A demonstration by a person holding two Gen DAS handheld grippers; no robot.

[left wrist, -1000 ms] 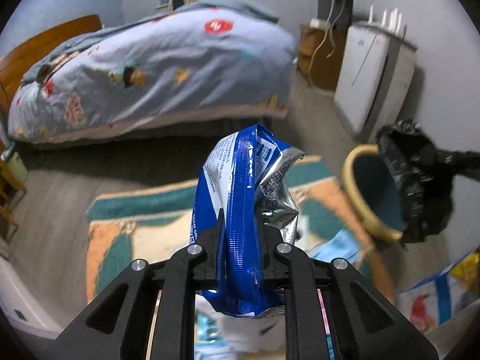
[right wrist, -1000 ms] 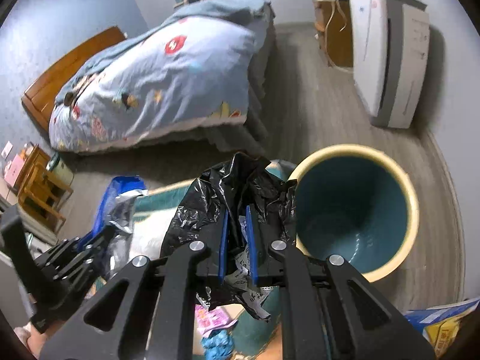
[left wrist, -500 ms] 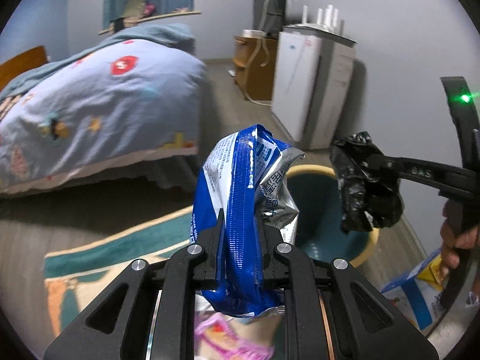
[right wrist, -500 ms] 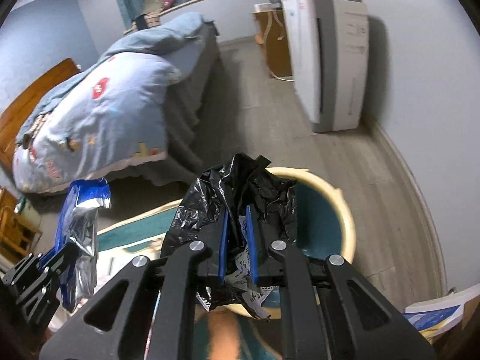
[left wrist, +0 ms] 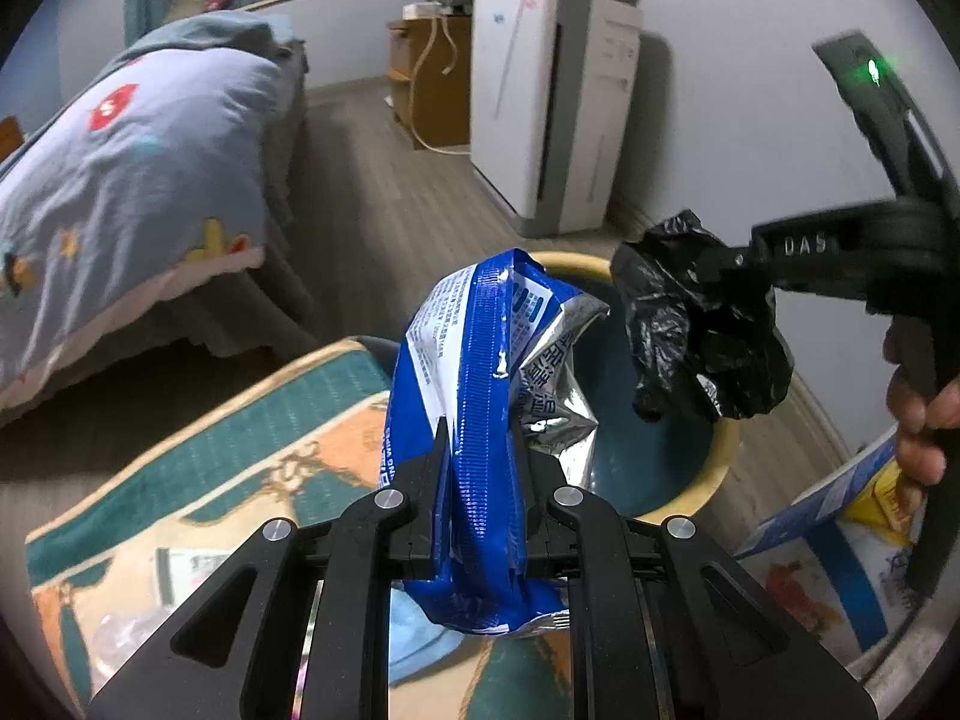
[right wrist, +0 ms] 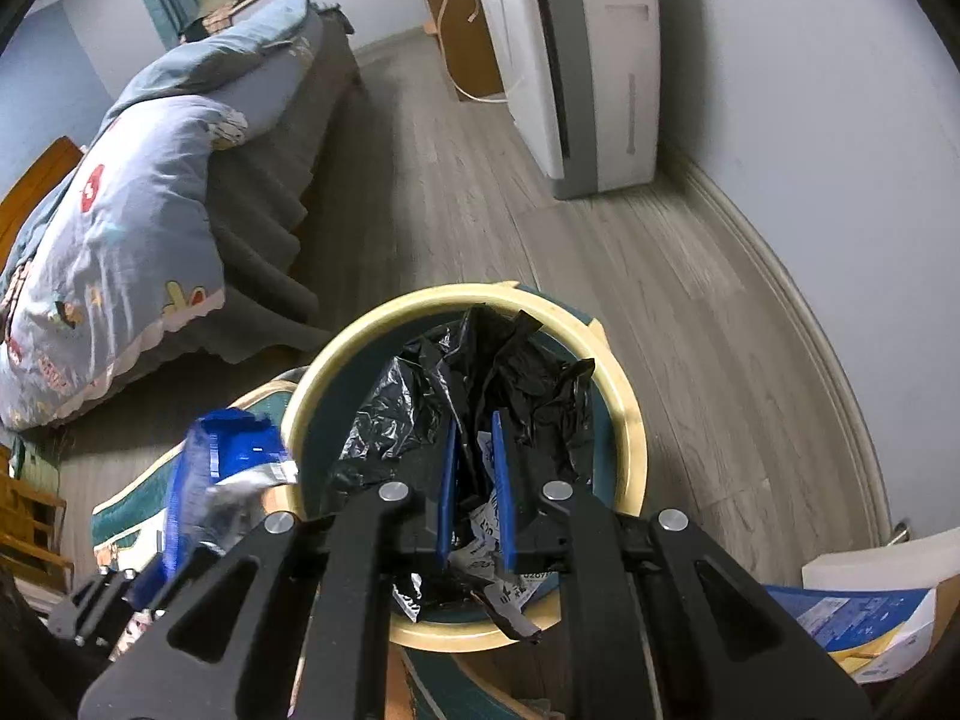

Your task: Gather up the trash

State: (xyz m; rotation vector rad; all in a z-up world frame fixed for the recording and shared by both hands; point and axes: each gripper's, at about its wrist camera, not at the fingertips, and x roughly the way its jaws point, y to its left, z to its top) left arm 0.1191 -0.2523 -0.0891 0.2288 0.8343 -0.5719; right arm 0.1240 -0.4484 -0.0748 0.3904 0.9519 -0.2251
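Note:
My left gripper (left wrist: 483, 468) is shut on a crumpled blue and silver snack wrapper (left wrist: 480, 372), held upright just in front of the bin (left wrist: 717, 450). My right gripper (right wrist: 475, 468) is shut on a wad of black plastic bag (right wrist: 510, 378) and hangs directly over the round teal bin with a cream rim (right wrist: 627, 408). In the left wrist view the black bag (left wrist: 702, 336) hangs over the bin, at the tip of the right gripper (left wrist: 729, 261). The blue wrapper (right wrist: 210, 480) shows at the lower left of the right wrist view, beside the bin's rim.
A patterned teal and orange rug (left wrist: 282, 432) with loose litter lies left of the bin. A bed with a blue quilt (left wrist: 120, 168) stands to the left, a white appliance (right wrist: 576, 60) against the wall behind. A blue and white box (right wrist: 852, 618) sits right of the bin. A hand (left wrist: 918, 420) holds the right gripper.
Both grippers have swung right and downward towards the bin, each keeping its piece of trash. The black bag now hangs over the bin's opening, and the blue wrapper has come up to its rim.

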